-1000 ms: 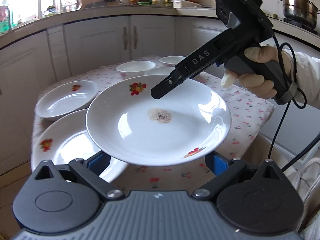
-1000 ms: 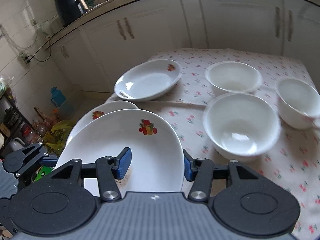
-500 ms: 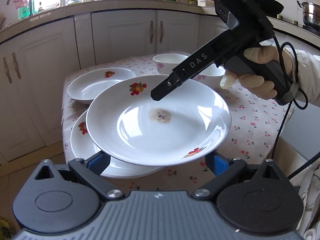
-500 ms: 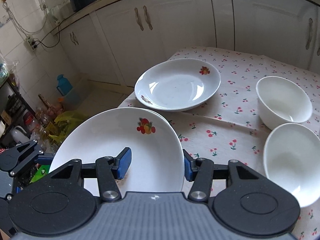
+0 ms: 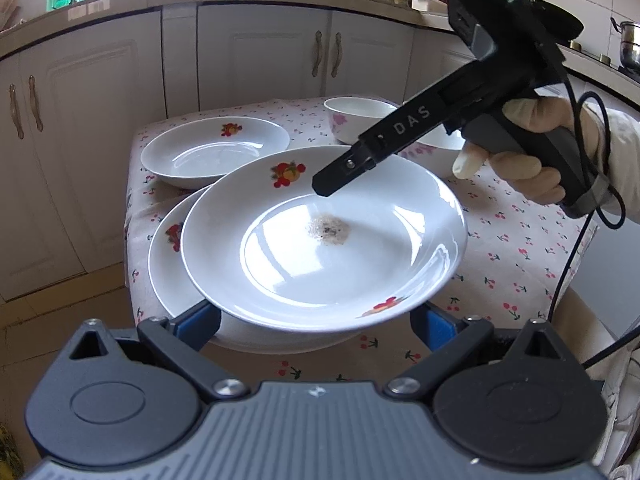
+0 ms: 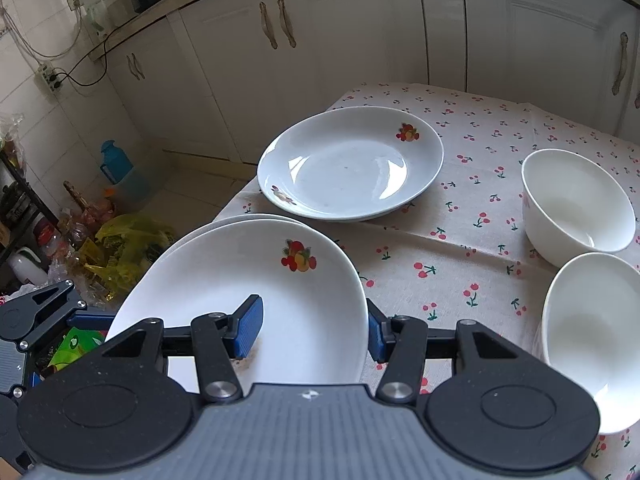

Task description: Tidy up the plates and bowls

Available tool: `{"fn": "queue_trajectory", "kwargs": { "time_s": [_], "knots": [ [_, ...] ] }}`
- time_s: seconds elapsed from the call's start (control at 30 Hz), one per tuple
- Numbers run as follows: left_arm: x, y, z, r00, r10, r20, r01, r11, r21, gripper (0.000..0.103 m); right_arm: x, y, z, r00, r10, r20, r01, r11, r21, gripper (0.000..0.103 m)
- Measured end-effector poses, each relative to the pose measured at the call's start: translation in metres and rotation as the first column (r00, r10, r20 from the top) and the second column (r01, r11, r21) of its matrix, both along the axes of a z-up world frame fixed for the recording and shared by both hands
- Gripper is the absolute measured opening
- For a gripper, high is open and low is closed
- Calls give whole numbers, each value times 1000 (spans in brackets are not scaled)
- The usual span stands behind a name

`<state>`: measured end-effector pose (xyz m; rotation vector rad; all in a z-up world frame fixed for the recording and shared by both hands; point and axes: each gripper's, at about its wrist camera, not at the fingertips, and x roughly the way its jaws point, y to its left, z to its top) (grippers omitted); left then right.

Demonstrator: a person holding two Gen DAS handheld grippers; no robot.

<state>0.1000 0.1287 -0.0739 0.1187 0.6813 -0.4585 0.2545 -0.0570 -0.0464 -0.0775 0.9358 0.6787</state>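
— Where is the plate now?

— Off the worktop, hanging over a second plate at the near corner. The right gripper is clenched on its rim, one pad inside the dish and one outside. The left gripper sits at the opposite edge with its jaws spread wide, grasping nothing.

— How will it handle?

— Stiff, glazed, so probably slippery and quick to chip. It looks heavy enough to sag from a single rim pinch. There is a brown stain at its centre, so I would keep to the clean rim.

— And the rest?

— A third plate and two bowls sit farther back.
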Motion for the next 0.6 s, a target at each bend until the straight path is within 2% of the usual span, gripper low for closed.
{"fn": "queue_trajectory", "kwargs": {
  "time_s": [0.6],
  "knots": [
    [12, 5, -3, 1000, 3, -1, -3, 1000, 12, 101, -1, 0, 1, 999, -31, -25, 30, 999, -29, 58]
  ]
}}
